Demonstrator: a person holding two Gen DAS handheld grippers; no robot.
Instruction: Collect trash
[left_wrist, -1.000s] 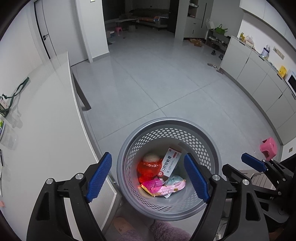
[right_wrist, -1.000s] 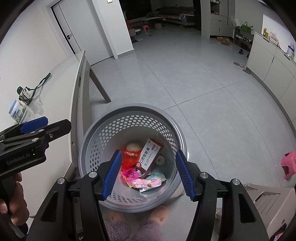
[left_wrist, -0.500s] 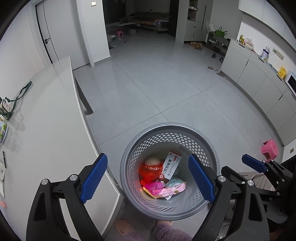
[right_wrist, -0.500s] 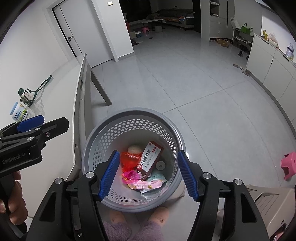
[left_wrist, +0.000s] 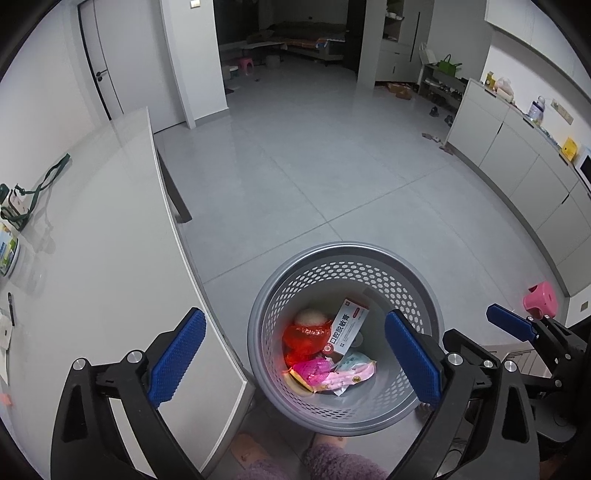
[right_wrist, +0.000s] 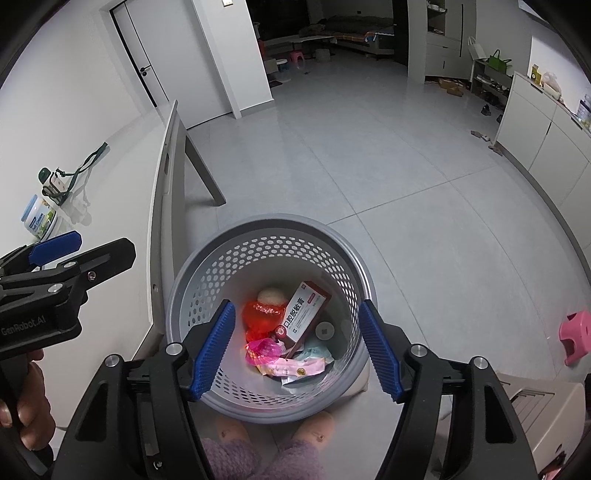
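A grey perforated trash basket (left_wrist: 424, 295) (right_wrist: 354, 273) stands on the floor beside the table. Inside lie a red-and-white medicine box (left_wrist: 347, 326) (right_wrist: 304, 310), a red plastic bag (left_wrist: 304, 338) (right_wrist: 260, 317), a pink wrapper (left_wrist: 314, 371) (right_wrist: 264, 349) and other wrappers. My left gripper (left_wrist: 295, 354) is open and empty, high above the basket's left side and the table edge; it also shows in the right wrist view (right_wrist: 55, 245). My right gripper (right_wrist: 295, 343) is open and empty, straight above the basket; it also shows in the left wrist view (left_wrist: 508, 325).
A white table (left_wrist: 92, 229) runs along the left with a can (right_wrist: 38, 218), a lanyard item (right_wrist: 55, 181) and papers. Pink stool (left_wrist: 541, 295) at right, cabinets (left_wrist: 517, 155) along the right wall. The person's slippered feet (right_wrist: 273, 435) stand below the basket.
Both grippers have risen and pulled back, so the basket looks smaller and lower in view. The left gripper has drifted left toward the table. Both stay open.
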